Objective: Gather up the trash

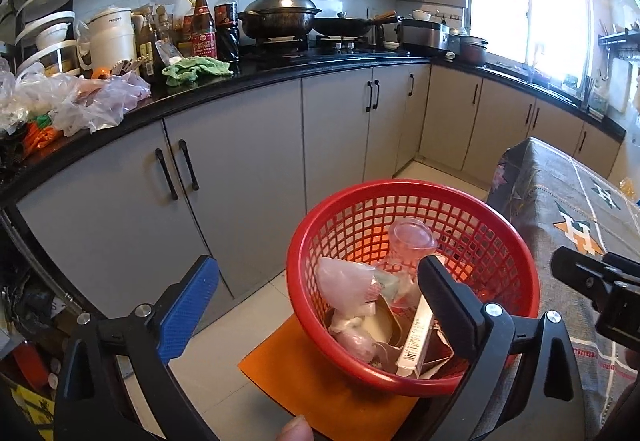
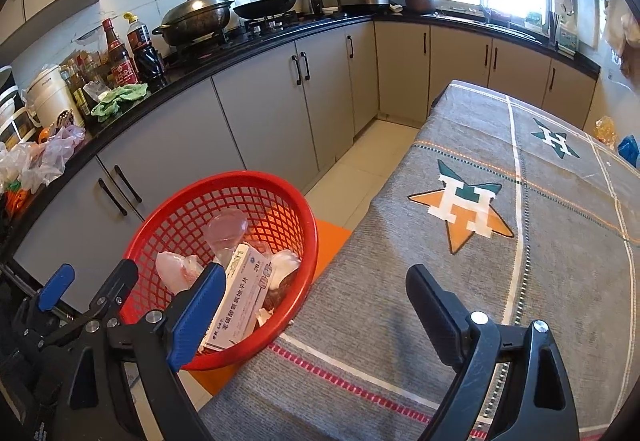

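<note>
A red mesh basket [image 1: 400,188] [image 2: 160,207] stands on an orange board [image 1: 304,381] beside the cloth-covered table [image 2: 500,281]. Inside lie a clear plastic cup [image 1: 412,241] [image 2: 226,229], a white medicine box [image 1: 416,341] [image 2: 240,301], crumpled pinkish plastic wrap [image 1: 344,281] and a metal tin [image 1: 384,325]. My left gripper [image 1: 320,269] [image 2: 92,279] hangs open above the basket's near rim, holding nothing. My right gripper [image 2: 316,273] is open too, empty, straddling the basket's edge and the table's edge. Its black body shows at the right of the left wrist view [image 1: 592,281].
A black countertop [image 1: 256,81] over grey cabinets [image 1: 248,161] runs along the back, crowded with bottles [image 1: 203,21], a lidded wok [image 1: 280,15], a green rag [image 1: 196,69] and plastic bags [image 1: 80,101]. White floor tiles [image 2: 360,169] lie between cabinets and table. A thumb [image 1: 296,431] shows at the bottom.
</note>
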Motion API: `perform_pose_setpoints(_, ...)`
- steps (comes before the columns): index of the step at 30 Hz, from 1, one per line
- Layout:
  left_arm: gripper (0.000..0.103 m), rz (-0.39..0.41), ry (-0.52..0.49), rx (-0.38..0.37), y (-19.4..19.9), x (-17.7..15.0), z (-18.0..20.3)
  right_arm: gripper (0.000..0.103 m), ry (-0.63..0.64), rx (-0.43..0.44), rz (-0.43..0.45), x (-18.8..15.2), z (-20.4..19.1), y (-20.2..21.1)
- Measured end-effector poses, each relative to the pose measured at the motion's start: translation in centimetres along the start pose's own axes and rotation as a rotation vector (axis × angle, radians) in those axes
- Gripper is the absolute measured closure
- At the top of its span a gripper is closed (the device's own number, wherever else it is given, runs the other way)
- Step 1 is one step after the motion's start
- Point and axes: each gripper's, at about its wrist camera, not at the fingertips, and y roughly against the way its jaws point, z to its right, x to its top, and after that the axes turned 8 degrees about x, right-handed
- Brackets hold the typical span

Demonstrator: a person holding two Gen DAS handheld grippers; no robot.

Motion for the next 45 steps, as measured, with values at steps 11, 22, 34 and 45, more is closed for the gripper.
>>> perform_pose_setpoints(11, 0.004, 0.002, -0.027, 0.084, 0.1, -0.4, 0.0, 0.002, 0.038, -0.038, 0.029, -0.2, -0.4, 0.8)
perform_pose_setpoints(22, 0.004, 0.037, -0.051, 0.084, 2.2, -0.5, 0.7, 0.001, 0.055, -0.043, 0.047, -0.8, -0.4, 2.3)
perform_pose_setpoints(34, 0.004, 0.059, -0.067, 0.09, 4.8, -0.8, 1.1, 0.0, 0.065, -0.035, 0.069, -2.2, 0.1, 5.0)
perform_pose_setpoints(45, 0.004, 0.114, -0.141, 0.003, 10.7, -3.2, 4.3, 0.0, -0.01, -0.073, 0.116, -6.4, 4.6, 12.2)
